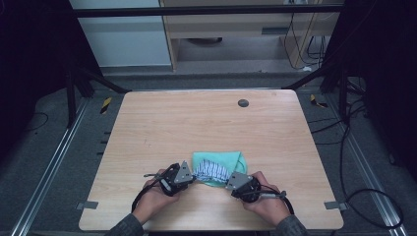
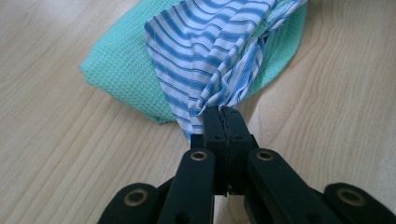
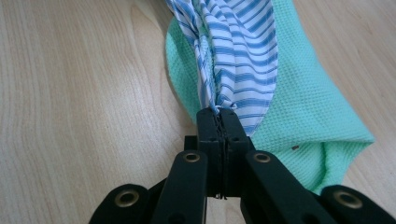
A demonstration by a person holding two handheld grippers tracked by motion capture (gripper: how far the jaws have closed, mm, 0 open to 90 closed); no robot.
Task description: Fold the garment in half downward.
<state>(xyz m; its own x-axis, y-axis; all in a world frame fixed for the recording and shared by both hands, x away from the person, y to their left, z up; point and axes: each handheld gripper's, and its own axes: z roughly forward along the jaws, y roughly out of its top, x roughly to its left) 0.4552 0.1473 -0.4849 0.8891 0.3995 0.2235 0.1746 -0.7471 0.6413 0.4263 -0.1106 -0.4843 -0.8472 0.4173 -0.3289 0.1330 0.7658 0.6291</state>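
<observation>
Smooth blue-and-white striped woven cloth (image 2: 210, 56) lies on rough mint-green waffle-textured cloth (image 2: 126, 70); pale matt wood-grain counter (image 2: 56, 154); matt black plastic tongs (image 2: 223, 116).

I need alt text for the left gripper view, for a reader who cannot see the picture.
The left gripper, its two black jaws pressed together, pinches a bunched end of a blue-and-white striped cloth. The striped cloth lies over a folded green waffle-textured cloth on a light wooden table.
</observation>
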